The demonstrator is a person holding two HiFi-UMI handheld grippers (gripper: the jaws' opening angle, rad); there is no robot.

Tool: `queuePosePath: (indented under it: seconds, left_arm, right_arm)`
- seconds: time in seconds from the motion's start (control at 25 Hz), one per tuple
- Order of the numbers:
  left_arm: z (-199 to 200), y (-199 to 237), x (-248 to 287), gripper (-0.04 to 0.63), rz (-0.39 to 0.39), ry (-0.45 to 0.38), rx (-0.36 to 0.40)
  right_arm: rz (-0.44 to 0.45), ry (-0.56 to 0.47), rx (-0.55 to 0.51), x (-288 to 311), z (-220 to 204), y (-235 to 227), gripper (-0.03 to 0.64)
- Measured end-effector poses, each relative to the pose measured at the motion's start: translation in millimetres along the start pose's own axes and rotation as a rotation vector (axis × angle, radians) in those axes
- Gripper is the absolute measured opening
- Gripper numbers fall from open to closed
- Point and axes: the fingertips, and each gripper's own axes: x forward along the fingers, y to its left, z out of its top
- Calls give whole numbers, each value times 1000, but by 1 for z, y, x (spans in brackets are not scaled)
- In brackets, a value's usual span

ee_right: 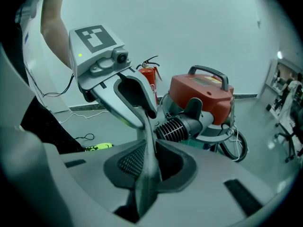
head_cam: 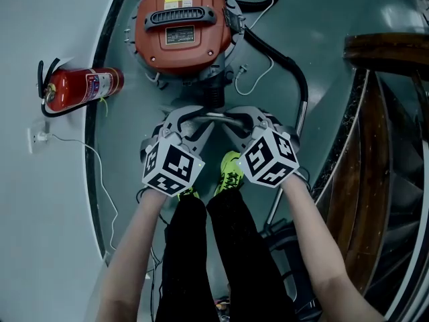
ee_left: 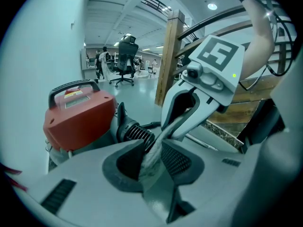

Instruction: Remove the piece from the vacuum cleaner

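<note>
The red vacuum cleaner [head_cam: 184, 25] [ee_left: 78, 115] [ee_right: 203, 96] stands on the floor ahead of me, its black ribbed hose socket [head_cam: 211, 98] [ee_left: 135, 131] [ee_right: 177, 126] facing my hands. A thin grey piece [head_cam: 218, 115] [ee_left: 150, 161] [ee_right: 149, 174] spans between both grippers just in front of that socket. My left gripper [head_cam: 201, 121] [ee_left: 152, 150] [ee_right: 144, 115] is shut on one end of it. The other end is pinched by my right gripper [head_cam: 234, 121] [ee_right: 150, 157] [ee_left: 173, 126]. Both point down at a slant and nearly meet tip to tip.
A red fire extinguisher [head_cam: 80, 88] [ee_right: 150, 79] lies left of the vacuum. The black hose [head_cam: 288, 66] curves off to the right. A wooden stair rail [head_cam: 382, 146] and post [ee_left: 168, 60] stand at the right. My legs and yellow-green shoes [head_cam: 231, 170] are below the grippers.
</note>
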Motion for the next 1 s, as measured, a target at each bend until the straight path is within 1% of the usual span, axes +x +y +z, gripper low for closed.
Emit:
queuePosePath:
  seconds: [0.6, 1.0]
  left_arm:
    - [-14, -36, -27, 121, -9, 22, 14]
    - [-38, -66, -34, 118, -42, 40, -12]
  right_arm:
    - [22, -8, 3, -13, -2, 45, 60]
    - [54, 19, 12, -11, -16, 81, 61]
